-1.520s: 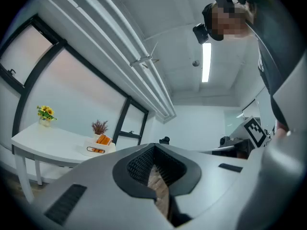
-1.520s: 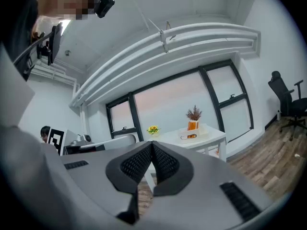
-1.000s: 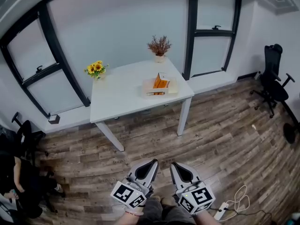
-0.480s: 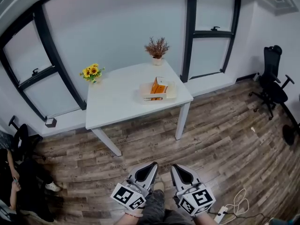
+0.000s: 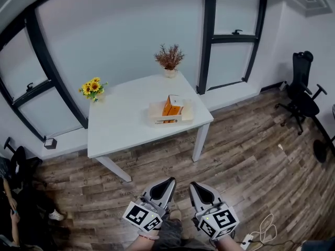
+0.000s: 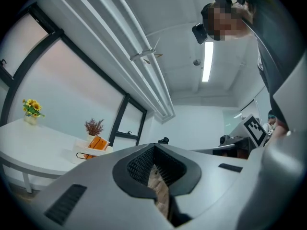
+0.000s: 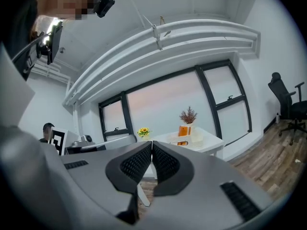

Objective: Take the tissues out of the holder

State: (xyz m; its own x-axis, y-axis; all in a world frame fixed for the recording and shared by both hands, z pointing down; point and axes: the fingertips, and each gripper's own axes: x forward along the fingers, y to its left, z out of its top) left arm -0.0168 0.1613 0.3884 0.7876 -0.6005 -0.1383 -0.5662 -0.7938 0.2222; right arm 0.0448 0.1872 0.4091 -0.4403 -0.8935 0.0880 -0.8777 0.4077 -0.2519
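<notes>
1. Far across the wood floor, on the right half of the white table (image 5: pixel 118 132): pale holder (image 5: pixel 156 116) with orange tissues (image 5: pixel 168 106) standing upright in it. Too small to count packs or see how they seat.
2. Holder's far wall hidden behind the tissues. Dark loop at its front edge, nature unclear.
3. Left gripper (image 5: pixel 168 183) and right gripper (image 5: pixel 196 187) low in the head view, side by side, well apart from the table. Hands mostly cut off by the bottom edge.
4. Left gripper view: jaws closed tip to tip, nothing between the pads, only floor visible through the slot behind. Right gripper view: jaws pressed together, likewise empty.
5. Sunflowers (image 5: pixel 92 86) at the table's back left corner, dried plant (image 5: pixel 168 58) at its back right. Office chair (image 5: pixel 302 90) by the right wall. Person (image 5: pixel 9 208) at the left edge, mostly cut off.
6. Versus one second ago: table and holder sit further left and lower in the head view. Grippers at the same spot in frame, jaws as before.
</notes>
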